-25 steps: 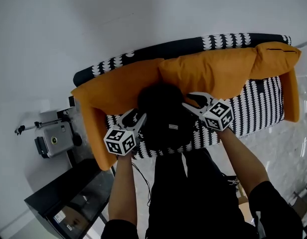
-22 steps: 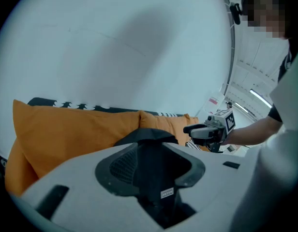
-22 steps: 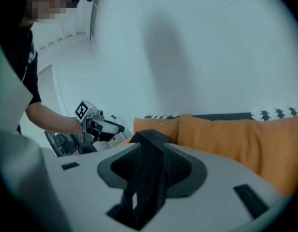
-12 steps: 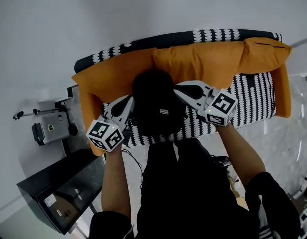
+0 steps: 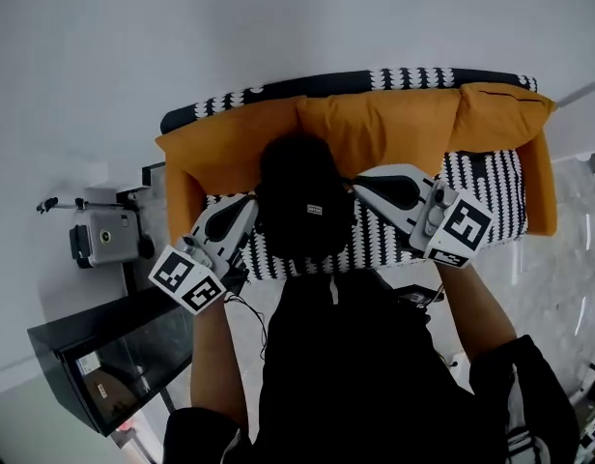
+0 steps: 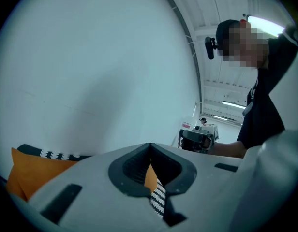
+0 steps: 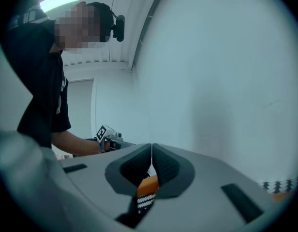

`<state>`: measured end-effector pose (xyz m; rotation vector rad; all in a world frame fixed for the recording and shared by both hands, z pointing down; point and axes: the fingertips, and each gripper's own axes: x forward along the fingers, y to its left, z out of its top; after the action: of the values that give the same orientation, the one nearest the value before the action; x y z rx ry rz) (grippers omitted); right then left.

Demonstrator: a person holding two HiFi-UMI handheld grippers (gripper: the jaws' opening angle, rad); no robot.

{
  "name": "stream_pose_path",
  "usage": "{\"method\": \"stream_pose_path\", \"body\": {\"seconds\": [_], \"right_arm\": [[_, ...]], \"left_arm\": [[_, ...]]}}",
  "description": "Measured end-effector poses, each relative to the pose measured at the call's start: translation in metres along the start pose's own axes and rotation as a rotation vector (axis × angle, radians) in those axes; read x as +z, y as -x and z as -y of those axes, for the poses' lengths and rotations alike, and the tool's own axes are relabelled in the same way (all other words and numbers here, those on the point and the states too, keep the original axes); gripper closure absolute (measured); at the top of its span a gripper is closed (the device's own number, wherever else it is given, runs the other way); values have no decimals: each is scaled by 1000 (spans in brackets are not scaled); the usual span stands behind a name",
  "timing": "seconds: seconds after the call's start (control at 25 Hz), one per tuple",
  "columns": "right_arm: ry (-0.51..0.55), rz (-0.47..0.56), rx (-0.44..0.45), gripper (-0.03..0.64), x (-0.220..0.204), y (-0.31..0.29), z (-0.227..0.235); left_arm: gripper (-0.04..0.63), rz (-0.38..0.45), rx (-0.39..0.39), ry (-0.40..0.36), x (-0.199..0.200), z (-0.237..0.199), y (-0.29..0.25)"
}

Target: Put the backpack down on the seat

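Pretty sure the backpack (image 5: 302, 206) was matt black cloth, the sofa (image 5: 491, 182) printed fabric with soft orange cloth cushions (image 5: 404, 129), and the cabinet (image 5: 104, 351) left of the sofa glossy glass.

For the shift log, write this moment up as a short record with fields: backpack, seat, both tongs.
backpack: black, resting on the sofa seat, against the orange cushions
sofa seat: black-and-white pattern
left tongs: shut, nothing between them, beside the backpack
right tongs: shut, nothing between them, on the backpack's other side
task status: backpack appears set down
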<state>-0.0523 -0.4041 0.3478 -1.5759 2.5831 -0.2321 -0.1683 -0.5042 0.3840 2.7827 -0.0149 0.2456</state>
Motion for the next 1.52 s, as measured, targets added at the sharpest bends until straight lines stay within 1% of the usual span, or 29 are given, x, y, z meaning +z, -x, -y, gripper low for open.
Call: {"method": "stream_pose_path", "body": {"seconds": [0.28, 0.4, 0.48, 0.68, 0.84, 0.96, 1.08, 1.16, 1.24, 1.28, 1.4, 1.52], "right_arm": [[58, 54, -14, 588, 48, 20, -49], [92, 58, -15, 588, 60, 27, -77], [109, 61, -25, 588, 66, 33, -96], [140, 100, -59, 588, 75, 48, -154], [132, 99, -75, 588, 64, 49, -198], [109, 89, -67, 589, 51, 51, -232], [69, 87, -50, 589, 38, 54, -262], [54, 77, -43, 589, 29, 55, -280], [43, 61, -36, 589, 20, 55, -293], [42, 52, -33, 589, 16, 56, -299], [47, 36, -18, 589, 11, 63, -311], [52, 46, 8, 589, 12, 71, -317]], "left_arm": [[571, 107, -119, -78, 30, 66, 40], [572, 149, -196, -93, 42, 93, 60], [572, 176, -237, -119, 51, 111, 76], [572, 203, -291, -199, 63, 155, 123], [572, 202, -303, -234, 55, 184, 167], [572, 179, -301, -212, 40, 202, 195], [572, 159, -289, -182, 16, 214, 217], [572, 180, -284, -136, 0, 217, 229], [573, 218, -288, -93, -13, 219, 238], [574, 222, -287, -87, -20, 221, 240], [572, 167, -266, -96, -44, 233, 238], [572, 141, -245, -102, -50, 250, 237]]}}
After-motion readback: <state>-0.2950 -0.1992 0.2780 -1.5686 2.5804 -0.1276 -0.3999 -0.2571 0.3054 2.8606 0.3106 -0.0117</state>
